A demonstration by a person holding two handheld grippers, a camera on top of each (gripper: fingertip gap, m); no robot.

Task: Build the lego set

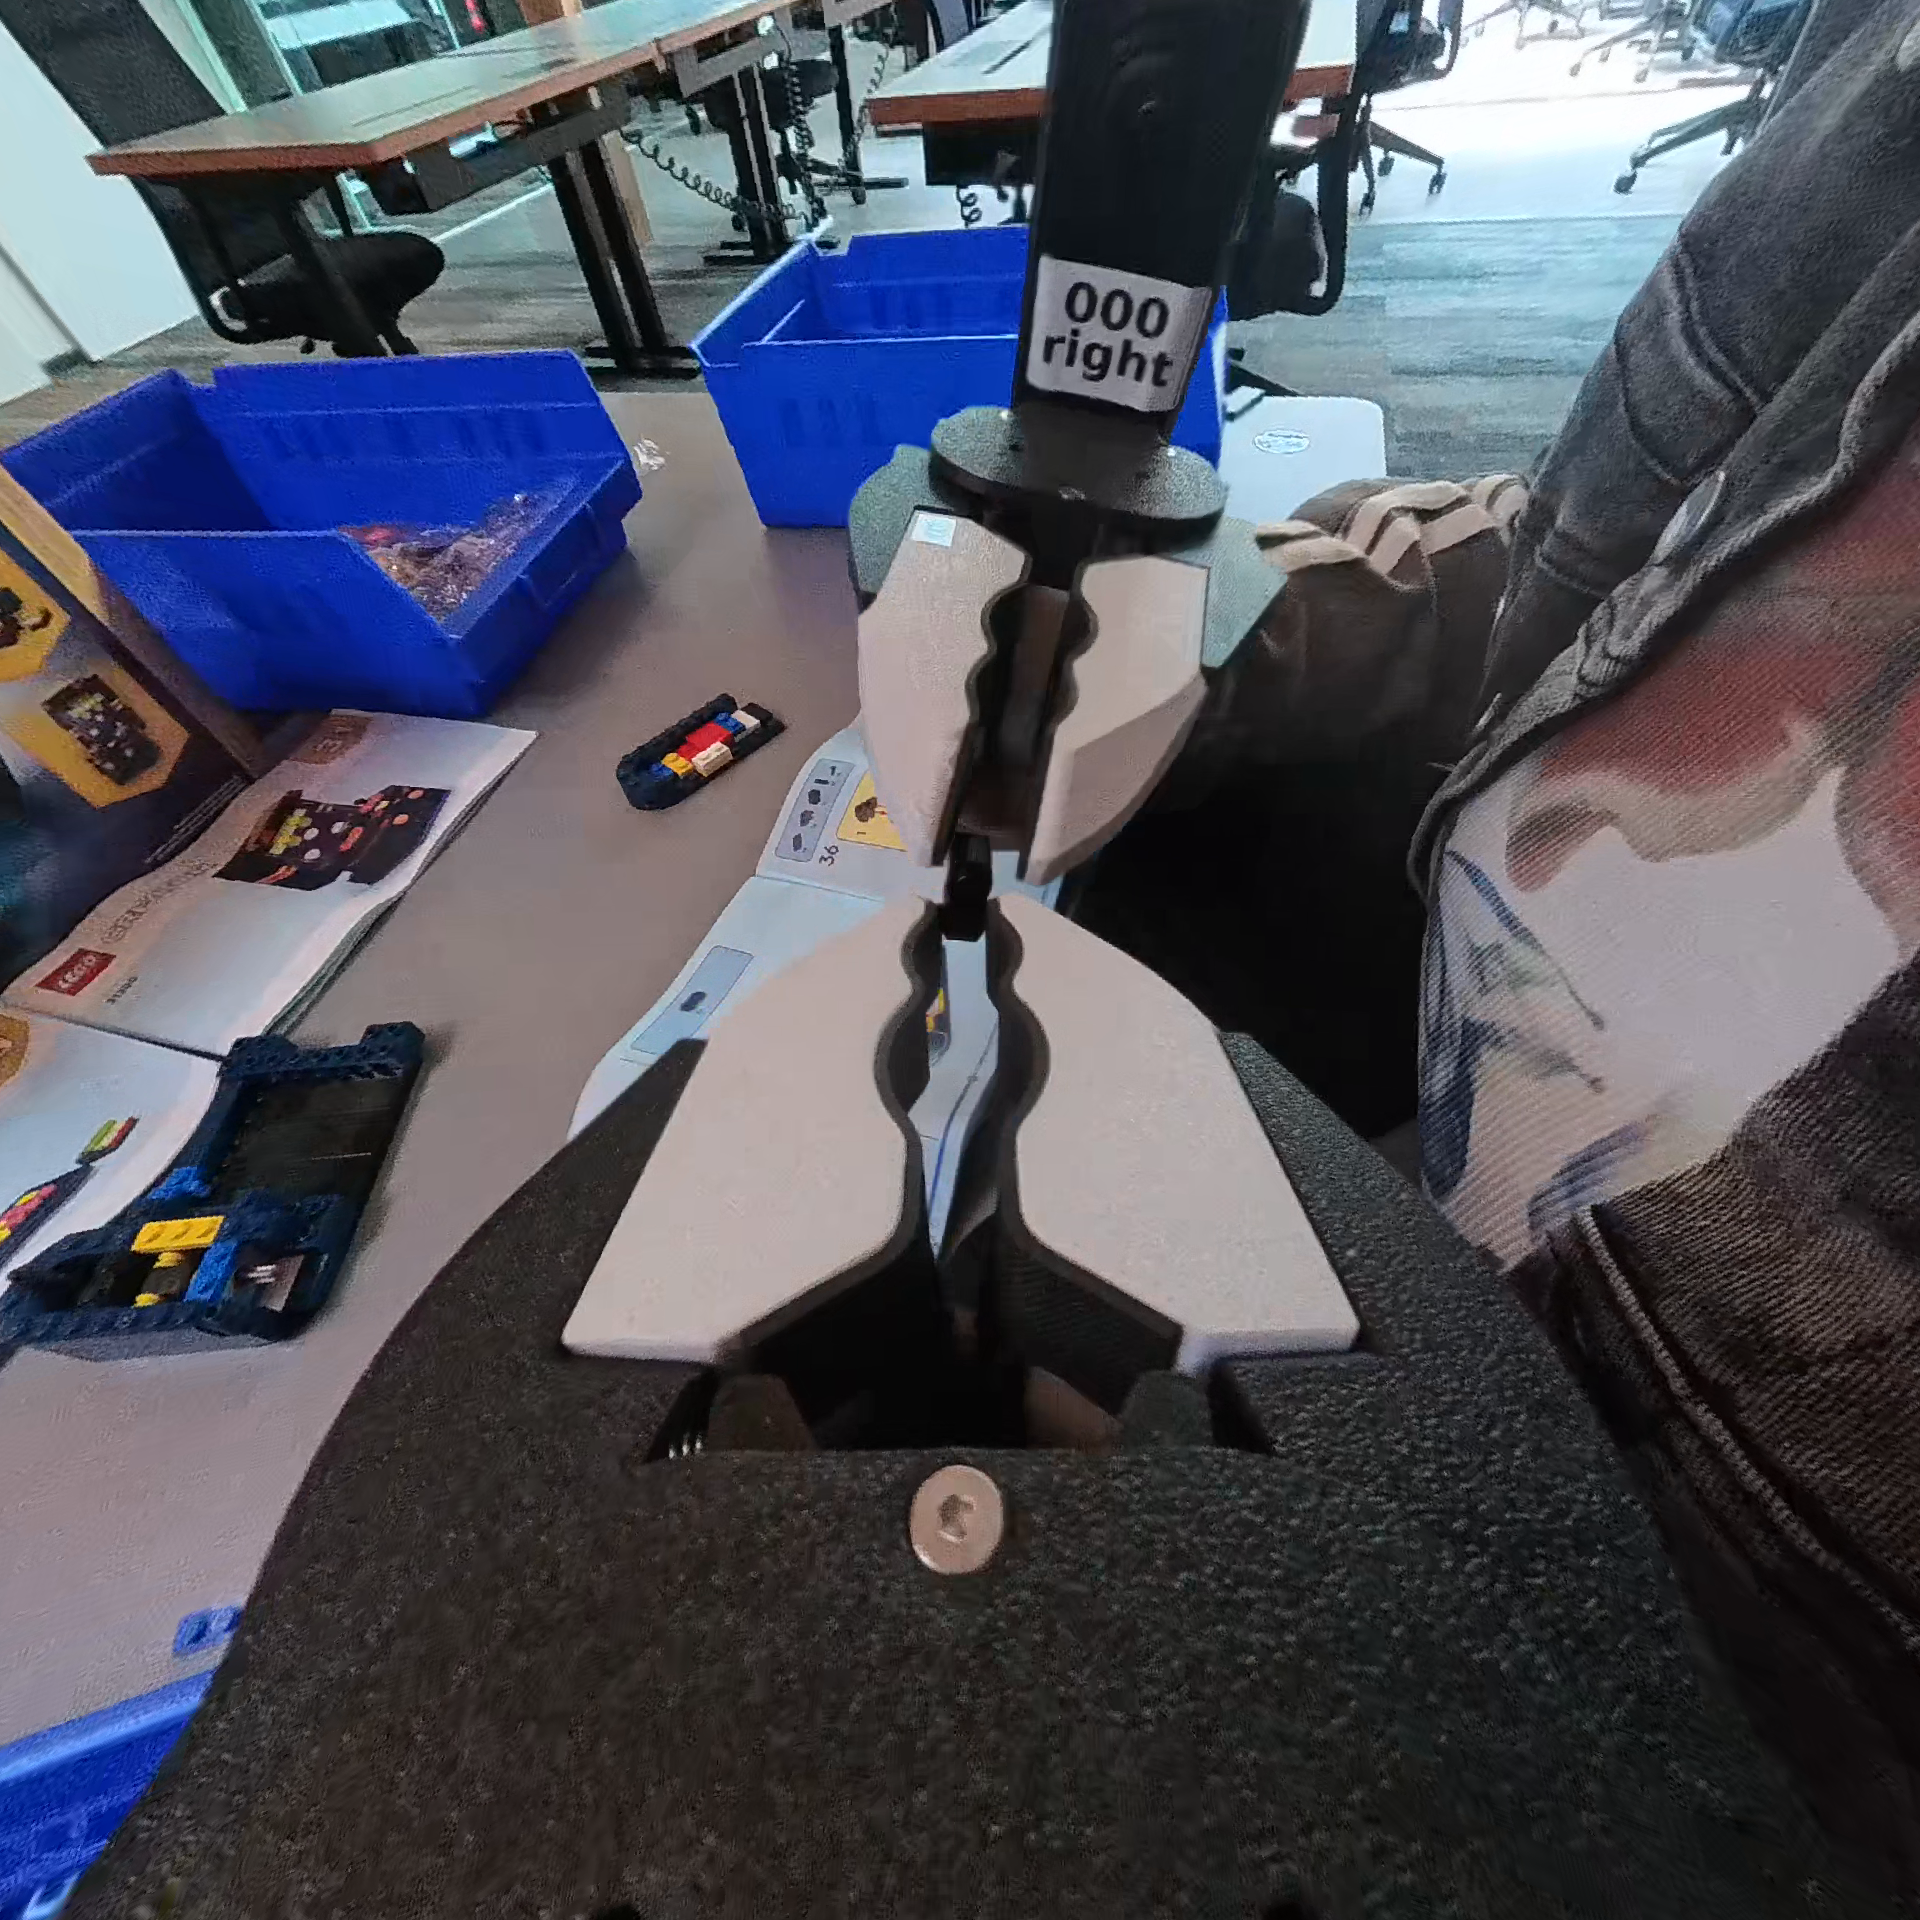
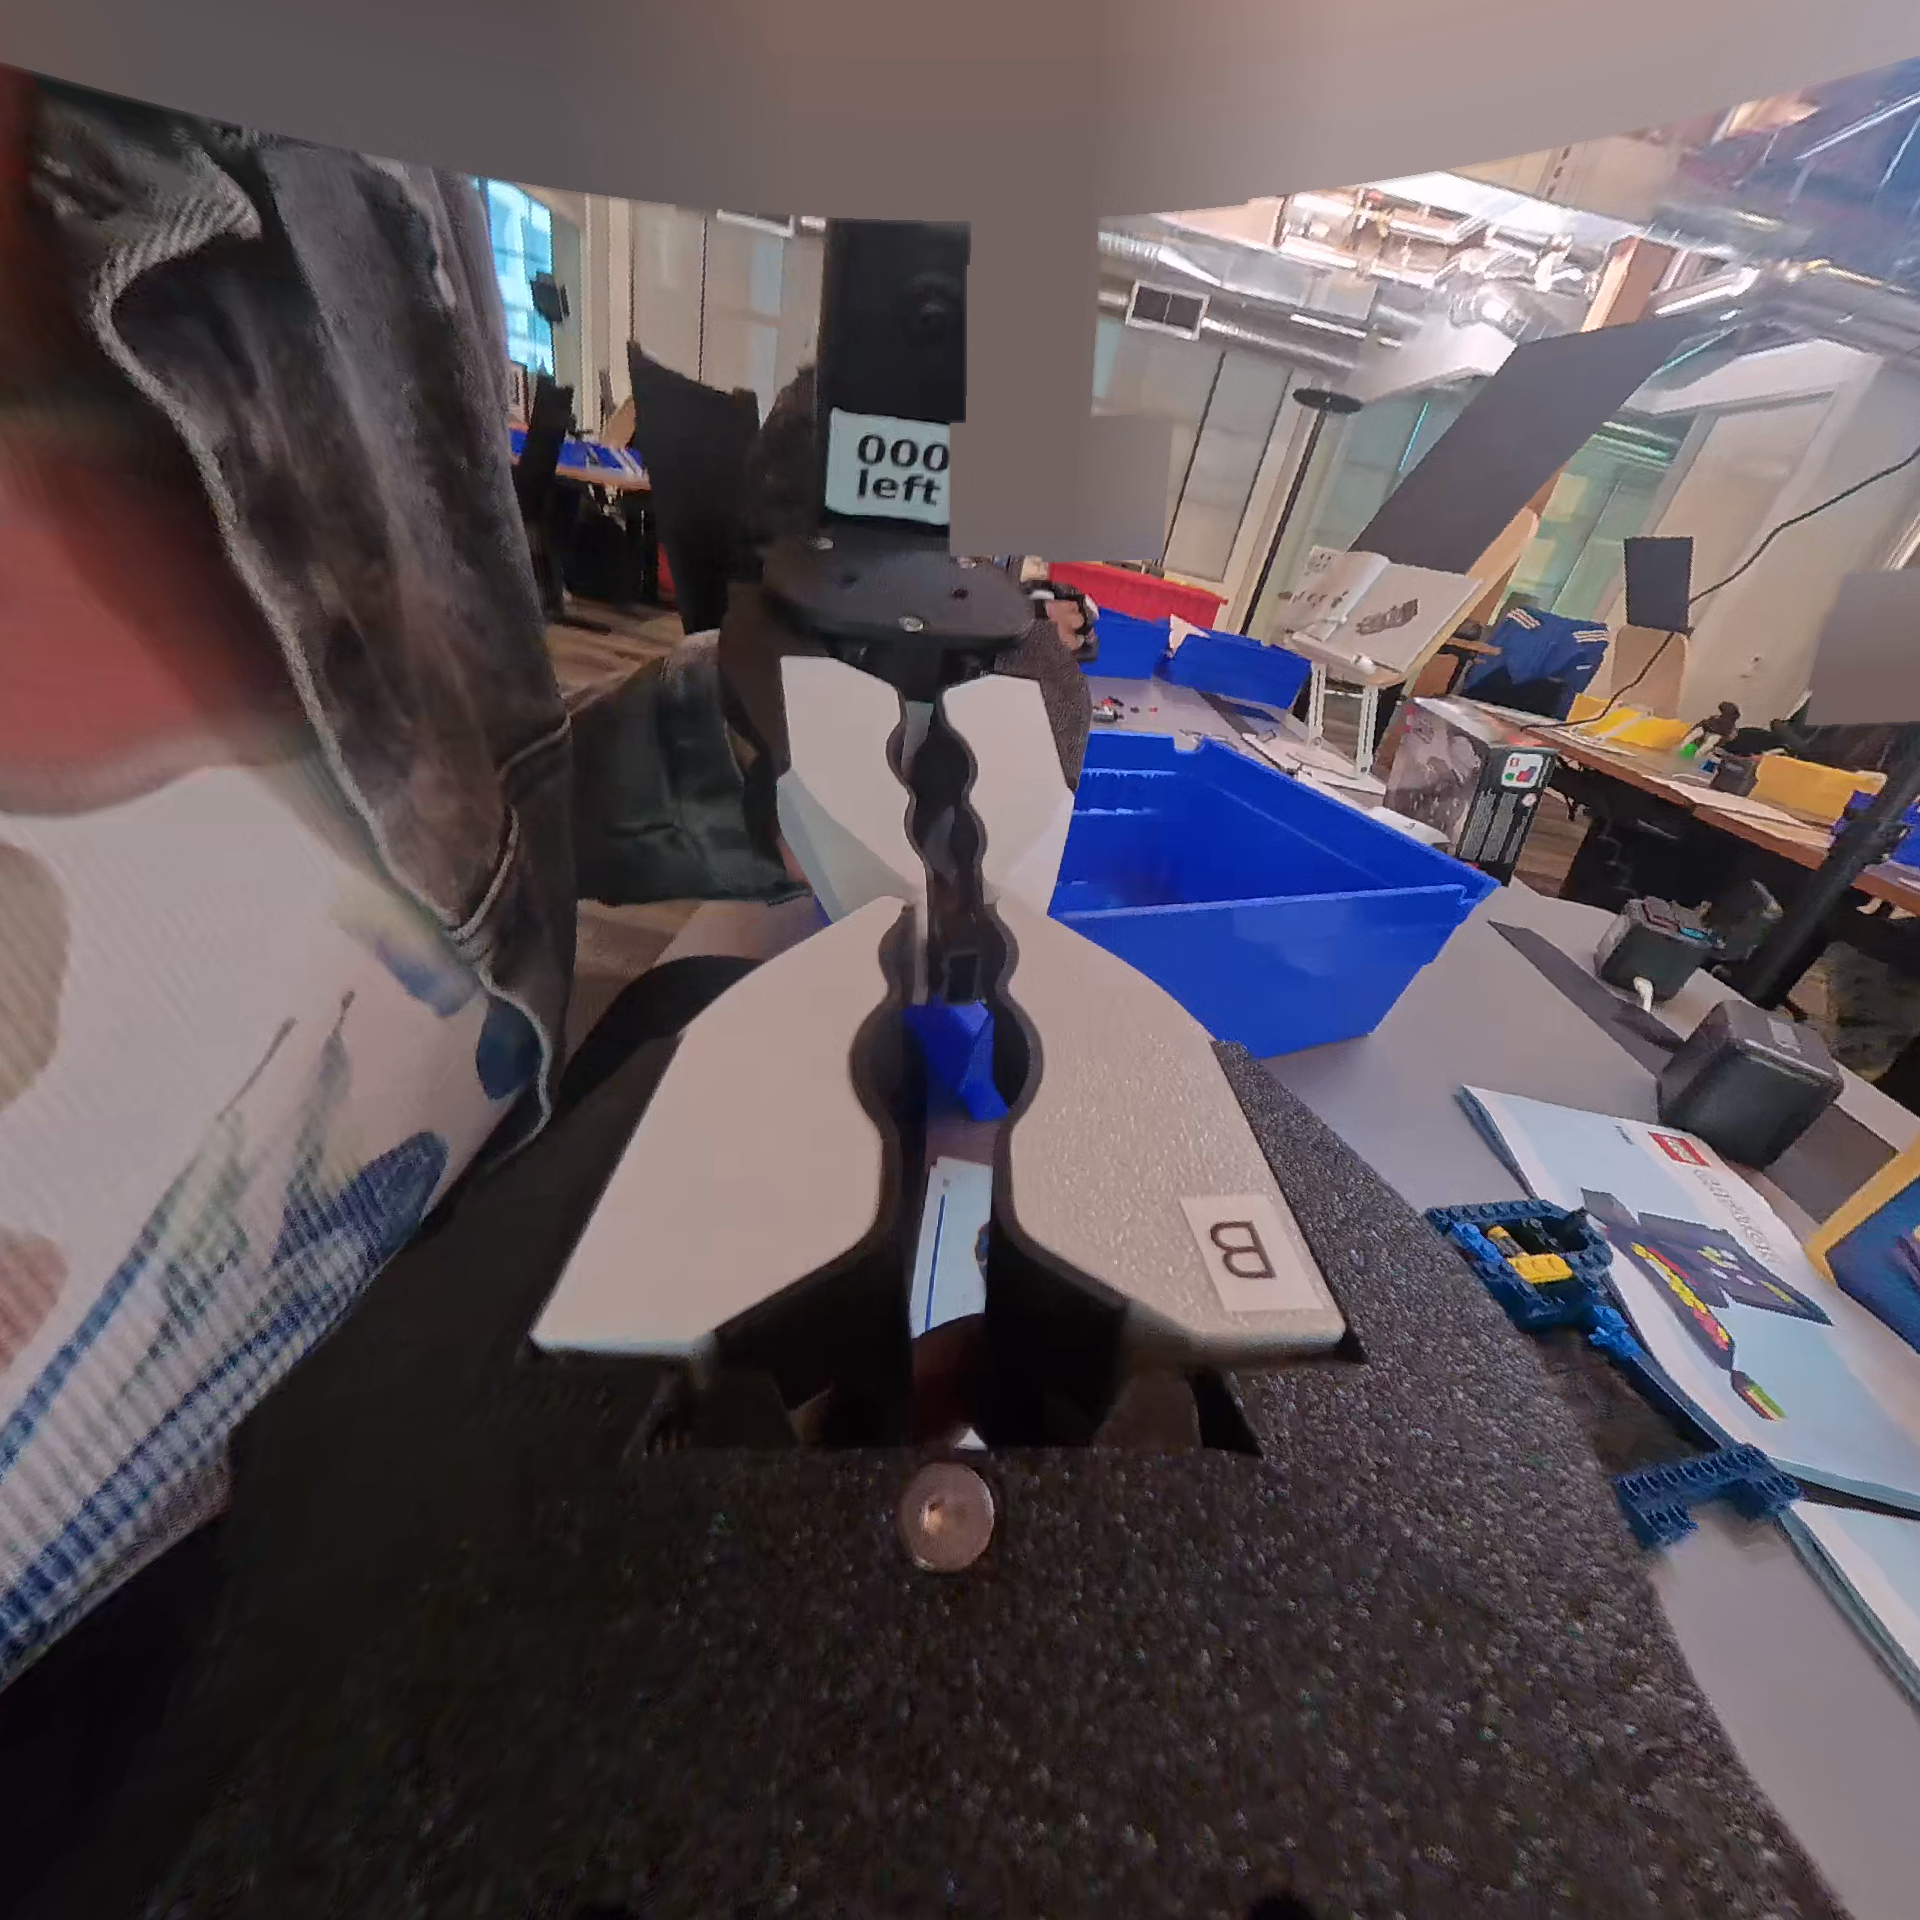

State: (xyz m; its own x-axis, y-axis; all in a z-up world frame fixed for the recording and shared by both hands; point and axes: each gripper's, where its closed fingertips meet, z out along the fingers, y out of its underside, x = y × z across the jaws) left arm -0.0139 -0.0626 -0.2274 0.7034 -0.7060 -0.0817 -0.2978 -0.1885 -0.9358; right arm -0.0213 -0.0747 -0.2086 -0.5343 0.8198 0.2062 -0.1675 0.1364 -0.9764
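A small black piece (image 1: pixel 964 896) hangs in the air between the two claws, which meet tip to tip above the surface (image 1: pixel 540 914). The left claw (image 1: pixel 961 920) is nearly pressed together and pinches the piece's near end. The right claw (image 1: pixel 982 868), facing it, pinches the far end in the same way; in the right wrist view the black piece (image 2: pixel 958 971) sits between its grey fingers (image 2: pixel 1101 1081), with a blue piece (image 2: pixel 961 1049) lodged in the rounded hollow just behind it. Directly under both claws lies an open instruction booklet (image 1: pixel 727 966). Left of the left claw a small dark plate with coloured bricks (image 1: pixel 698 750) lies on the surface, and farther left a second booklet (image 1: pixel 260 883) and a dark blue brick frame (image 1: pixel 218 1205). Beyond the claws stand two blue bins (image 1: pixel 312 520) (image 1: pixel 862 364). A person's jacket (image 1: pixel 1714 468) fills the right.
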